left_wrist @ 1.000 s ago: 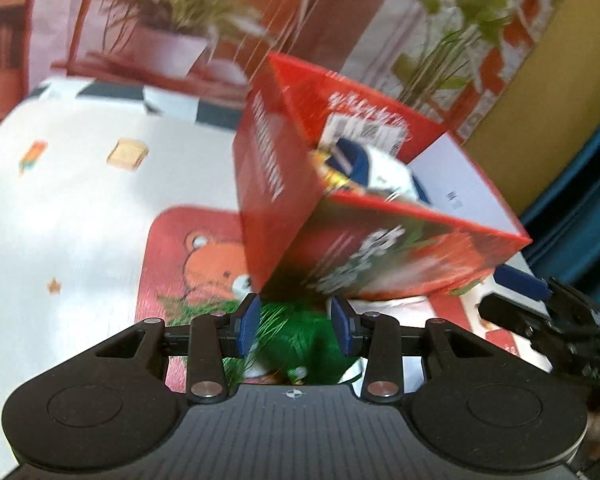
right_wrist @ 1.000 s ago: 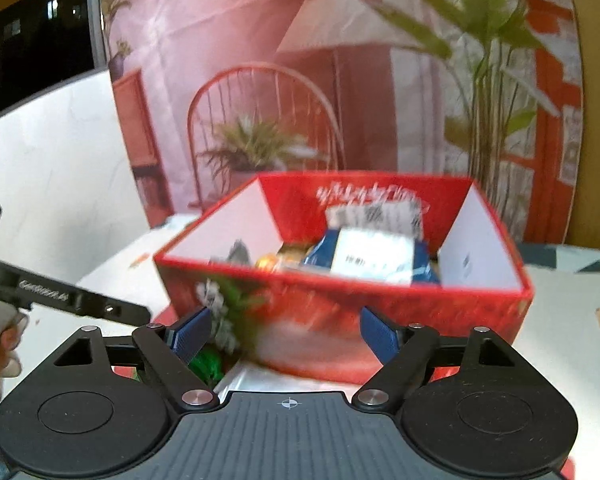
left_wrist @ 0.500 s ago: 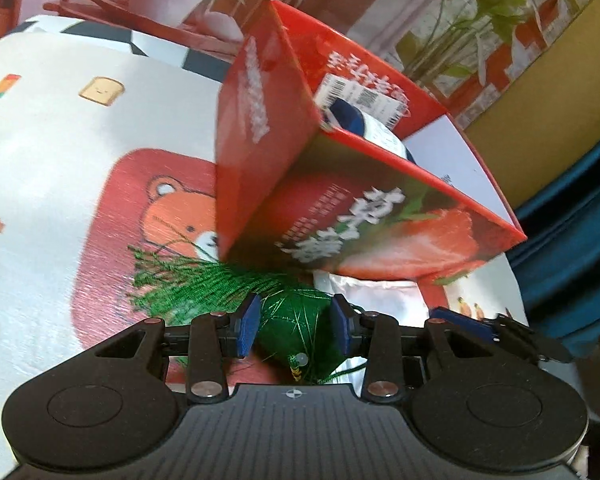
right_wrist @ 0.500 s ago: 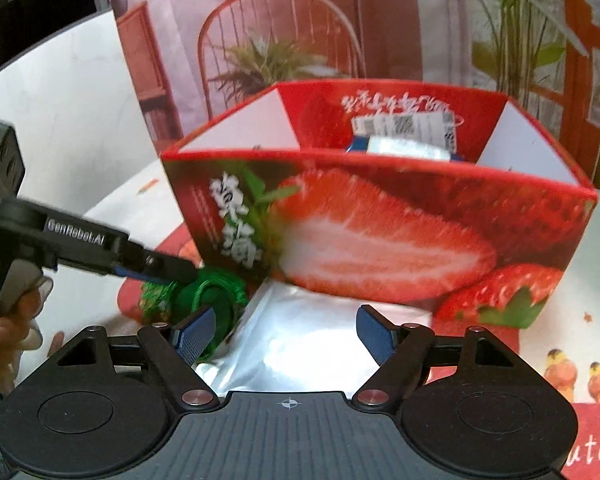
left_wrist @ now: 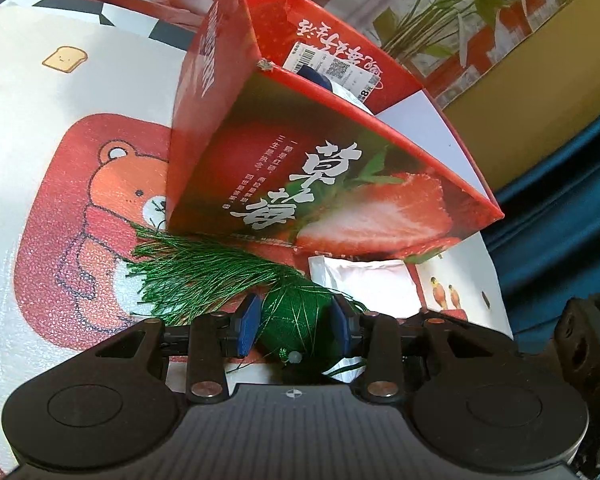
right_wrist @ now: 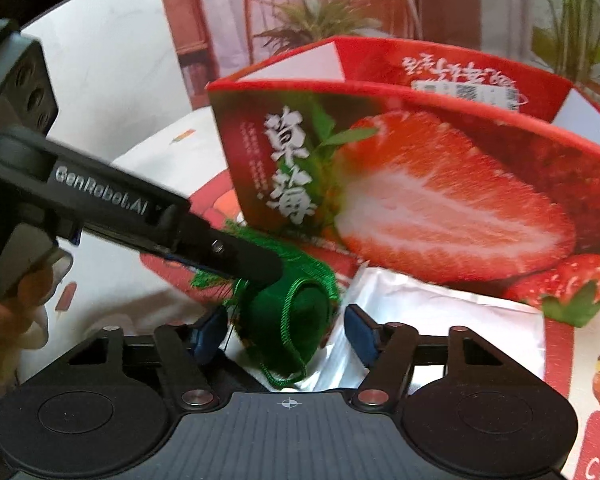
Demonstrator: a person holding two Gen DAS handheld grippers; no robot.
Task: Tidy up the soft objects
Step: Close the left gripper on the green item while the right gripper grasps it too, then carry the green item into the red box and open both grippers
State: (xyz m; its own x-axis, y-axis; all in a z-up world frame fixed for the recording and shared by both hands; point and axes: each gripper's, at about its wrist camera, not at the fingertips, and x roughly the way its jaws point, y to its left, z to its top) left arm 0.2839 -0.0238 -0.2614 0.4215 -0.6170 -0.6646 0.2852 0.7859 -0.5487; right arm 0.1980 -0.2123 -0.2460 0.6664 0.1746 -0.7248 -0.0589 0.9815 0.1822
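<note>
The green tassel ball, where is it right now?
The green tassel ball lies on the table before the strawberry box, beside a white packet, between the left gripper's pads.

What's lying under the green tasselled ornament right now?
The green tasselled ornament rests partly on a flat silvery-white packet, with its fringe over the red bear-print mat. How far the packet runs beneath it is hidden.
</note>
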